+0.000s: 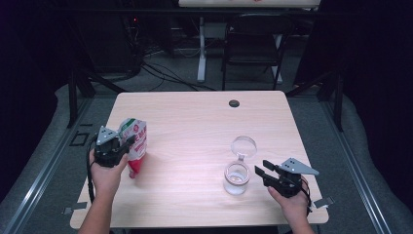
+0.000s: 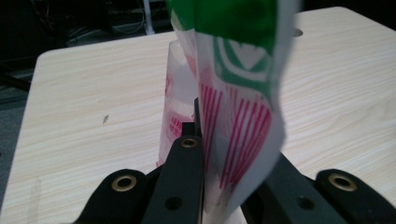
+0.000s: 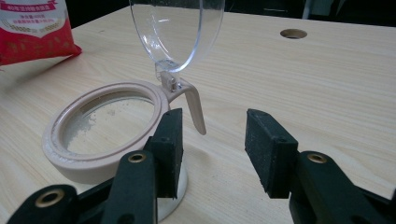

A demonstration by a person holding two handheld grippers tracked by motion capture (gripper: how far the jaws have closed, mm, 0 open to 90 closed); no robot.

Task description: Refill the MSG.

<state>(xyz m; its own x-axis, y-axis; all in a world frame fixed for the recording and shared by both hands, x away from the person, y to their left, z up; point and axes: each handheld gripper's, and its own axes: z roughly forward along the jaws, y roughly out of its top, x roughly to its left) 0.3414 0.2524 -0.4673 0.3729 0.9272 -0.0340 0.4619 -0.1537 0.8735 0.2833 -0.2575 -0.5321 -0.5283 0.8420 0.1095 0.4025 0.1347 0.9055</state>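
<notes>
A red, white and green pouch (image 1: 135, 146) stands tilted at the table's left side. My left gripper (image 1: 127, 145) is shut on the pouch's edge. In the left gripper view the pouch (image 2: 233, 93) rises between the jaws of the left gripper (image 2: 210, 140), and it hides the right jaw's tip. A clear glass jar (image 1: 237, 179) with a beige rim (image 3: 60, 154) sits right of centre, its hinged clear lid (image 1: 243, 146) (image 3: 177, 32) swung up. My right gripper (image 1: 261, 167) (image 3: 219, 140) is open just right of the jar, with nothing between its pads.
The light wooden table (image 1: 195, 122) has a round cable hole (image 1: 234, 103) (image 3: 293, 33) near its far edge. A dark folding chair (image 1: 253, 44) and a desk leg stand on the floor beyond the table. The pouch (image 3: 32, 32) lies far left in the right gripper view.
</notes>
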